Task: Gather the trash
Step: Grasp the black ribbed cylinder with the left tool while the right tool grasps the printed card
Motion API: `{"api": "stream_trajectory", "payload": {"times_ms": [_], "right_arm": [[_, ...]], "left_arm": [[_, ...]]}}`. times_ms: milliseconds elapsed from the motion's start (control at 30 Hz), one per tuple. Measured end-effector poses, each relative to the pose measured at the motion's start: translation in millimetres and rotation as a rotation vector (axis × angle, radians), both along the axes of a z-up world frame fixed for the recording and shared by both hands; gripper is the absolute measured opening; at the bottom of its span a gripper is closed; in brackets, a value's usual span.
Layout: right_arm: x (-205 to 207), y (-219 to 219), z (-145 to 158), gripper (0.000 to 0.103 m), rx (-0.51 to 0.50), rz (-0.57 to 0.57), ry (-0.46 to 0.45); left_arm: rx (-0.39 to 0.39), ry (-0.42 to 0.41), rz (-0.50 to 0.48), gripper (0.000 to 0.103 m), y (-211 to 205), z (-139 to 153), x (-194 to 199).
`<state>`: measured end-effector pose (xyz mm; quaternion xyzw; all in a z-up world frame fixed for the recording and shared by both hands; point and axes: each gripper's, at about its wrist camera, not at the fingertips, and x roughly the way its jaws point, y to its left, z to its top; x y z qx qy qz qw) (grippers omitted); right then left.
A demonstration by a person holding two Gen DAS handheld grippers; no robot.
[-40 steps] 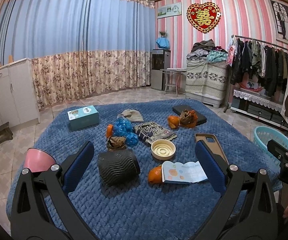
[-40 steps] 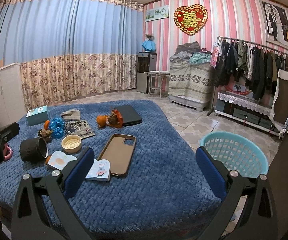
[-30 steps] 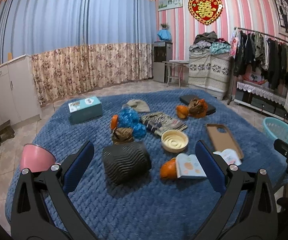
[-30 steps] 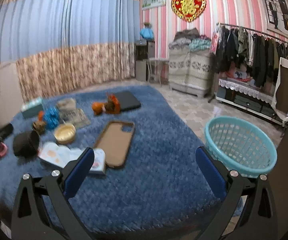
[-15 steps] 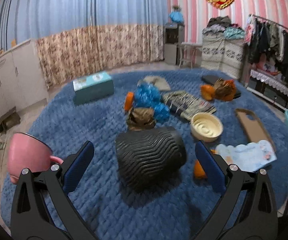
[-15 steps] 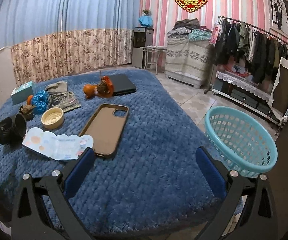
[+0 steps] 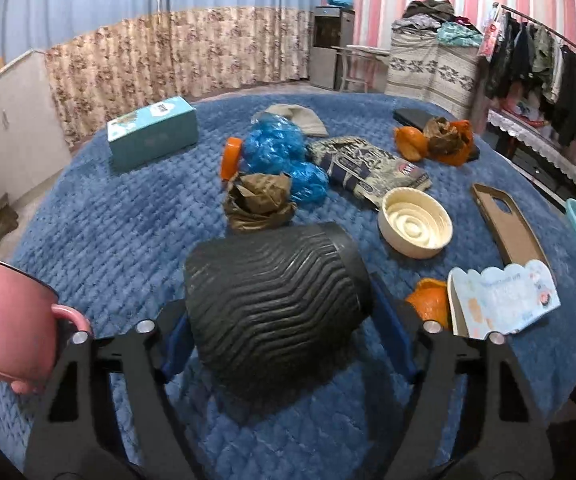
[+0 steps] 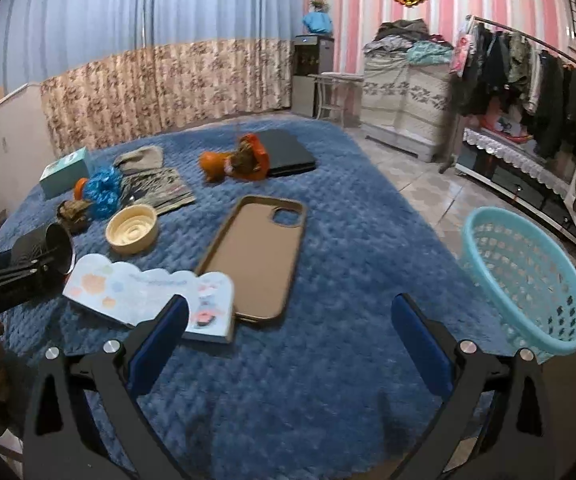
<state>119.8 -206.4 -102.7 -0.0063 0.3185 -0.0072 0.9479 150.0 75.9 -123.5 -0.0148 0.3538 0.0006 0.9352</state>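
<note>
A black ribbed cup (image 7: 276,300) lies on its side on the blue blanket (image 7: 128,216). My left gripper (image 7: 280,336) has its blue pads on both sides of the cup, touching or nearly touching it. Beyond it lie a crumpled brown wrapper (image 7: 260,200), blue plastic bags (image 7: 280,152), orange peel (image 7: 427,300) and an orange wrapper pile (image 7: 443,140). My right gripper (image 8: 288,340) is open and empty above the blanket, near a booklet (image 8: 148,292). A teal basket (image 8: 527,280) stands on the floor to its right.
A pink mug (image 7: 8,320) stands at the left. A cream bowl (image 7: 413,224), a brown phone case (image 8: 256,256), a printed packet (image 7: 367,168), a teal tissue box (image 7: 152,132) and a dark laptop (image 8: 288,156) lie on the blanket. A clothes rack (image 8: 527,64) stands at the right.
My left gripper moved forward and down until the black cup sits between its pads, and the jaws narrowed around it. My right gripper dropped a little toward the blanket.
</note>
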Motion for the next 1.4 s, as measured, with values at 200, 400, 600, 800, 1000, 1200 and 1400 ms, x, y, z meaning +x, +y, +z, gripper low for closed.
{"api": "stream_trajectory", "payload": {"times_ms": [200, 400, 600, 800, 1000, 1200, 1400], "right_arm": [[13.6, 15.9, -13.8, 0.099, 0.023, 0.028, 0.067], [21.6, 26.0, -19.6, 0.098, 0.021, 0.029, 0.092], [30.9, 31.3, -33.8, 0.084, 0.022, 0.038, 0.162], [33.9, 36.2, -36.9, 0.075, 0.051, 0.067, 0.183], [31.1, 37.9, -35.4, 0.06, 0.062, 0.073, 0.191], [23.5, 41.2, -34.8, 0.044, 0.098, 0.082, 0.208], [20.0, 35.5, -30.7, 0.027, 0.132, 0.07, 0.207]], "left_arm": [[0.013, -0.043, 0.015, 0.075, 12.9, 10.0, -12.8], [0.0, -0.079, 0.026, 0.075, 23.0, 23.6, -26.2], [0.0, -0.11, 0.015, 0.075, 23.4, 34.2, -36.5], [-0.006, -0.124, 0.023, 0.075, 28.0, 39.2, -41.9], [-0.006, -0.134, 0.032, 0.075, 32.6, 41.7, -45.7], [-0.007, -0.142, 0.027, 0.075, 33.6, 43.3, -48.6], [-0.012, -0.15, 0.031, 0.075, 34.5, 46.7, -51.3]]}}
